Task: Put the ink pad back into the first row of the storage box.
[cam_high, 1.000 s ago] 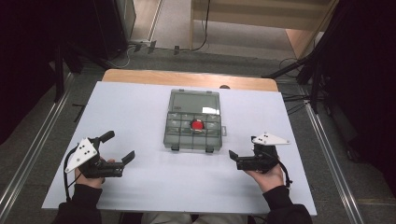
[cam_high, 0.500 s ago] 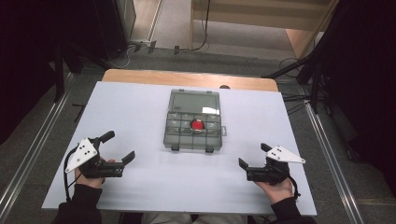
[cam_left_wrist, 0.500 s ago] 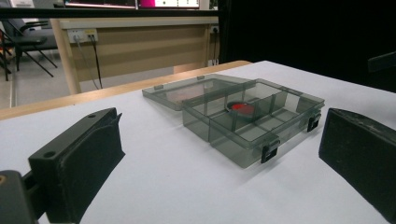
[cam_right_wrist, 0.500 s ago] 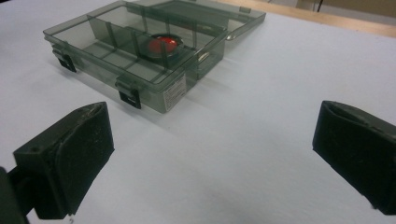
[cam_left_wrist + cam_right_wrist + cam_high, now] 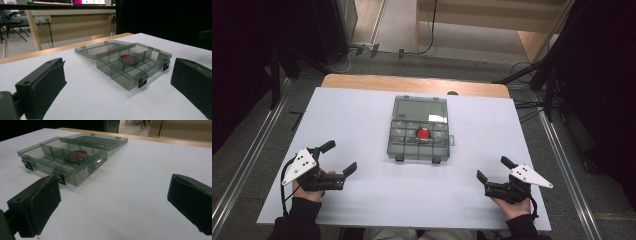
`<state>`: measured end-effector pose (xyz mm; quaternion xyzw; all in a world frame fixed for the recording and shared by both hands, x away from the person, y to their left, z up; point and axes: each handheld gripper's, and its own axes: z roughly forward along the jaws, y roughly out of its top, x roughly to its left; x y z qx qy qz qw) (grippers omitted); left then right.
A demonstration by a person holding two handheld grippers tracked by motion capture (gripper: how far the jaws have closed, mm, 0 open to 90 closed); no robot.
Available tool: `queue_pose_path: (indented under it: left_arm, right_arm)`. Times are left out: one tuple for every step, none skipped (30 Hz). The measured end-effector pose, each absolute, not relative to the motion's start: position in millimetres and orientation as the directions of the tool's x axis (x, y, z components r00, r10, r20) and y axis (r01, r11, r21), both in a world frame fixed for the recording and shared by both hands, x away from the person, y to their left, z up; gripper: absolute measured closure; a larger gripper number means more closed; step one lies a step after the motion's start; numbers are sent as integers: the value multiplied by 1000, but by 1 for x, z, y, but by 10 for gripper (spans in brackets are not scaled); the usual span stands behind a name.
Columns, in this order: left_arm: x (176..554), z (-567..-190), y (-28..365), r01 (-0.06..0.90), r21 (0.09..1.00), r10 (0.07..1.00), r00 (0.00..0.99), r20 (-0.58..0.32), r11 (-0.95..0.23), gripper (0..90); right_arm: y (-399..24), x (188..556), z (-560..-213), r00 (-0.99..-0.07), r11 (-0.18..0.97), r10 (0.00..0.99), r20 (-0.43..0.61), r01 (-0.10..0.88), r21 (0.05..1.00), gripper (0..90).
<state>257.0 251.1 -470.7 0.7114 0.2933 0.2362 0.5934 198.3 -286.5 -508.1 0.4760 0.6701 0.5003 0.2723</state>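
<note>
On the white desk [image 5: 362, 120], a clear plastic box [image 5: 419, 135] is set at the centre, lid laid open behind it, a red disc [image 5: 423, 134] seen in a middle compartment. The left gripper [image 5: 338, 157] and right gripper [image 5: 493, 169] are held released at the near corners, well apart from the box.

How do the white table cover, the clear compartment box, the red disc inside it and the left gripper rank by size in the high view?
Largest to smallest, as they look from above:
1. White table cover
2. Clear compartment box, lid open flat
3. Left gripper, fingers spread; it sits nearer the camera, so it looks somewhat enlarged
4. Red disc
</note>
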Motion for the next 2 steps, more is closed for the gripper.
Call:
queue_pose_path:
  left_arm:
    - [257, -471, 251, 137, 982, 698, 716, -10, -127, 0]
    - [257, -471, 251, 137, 982, 698, 716, -10, -127, 0]
  right_arm:
    - [-286, 198, -508, -398, 46, 911, 110, 364, 930, 0]
    - [-286, 198, -508, -399, 49, 911, 108, 363, 931, 0]
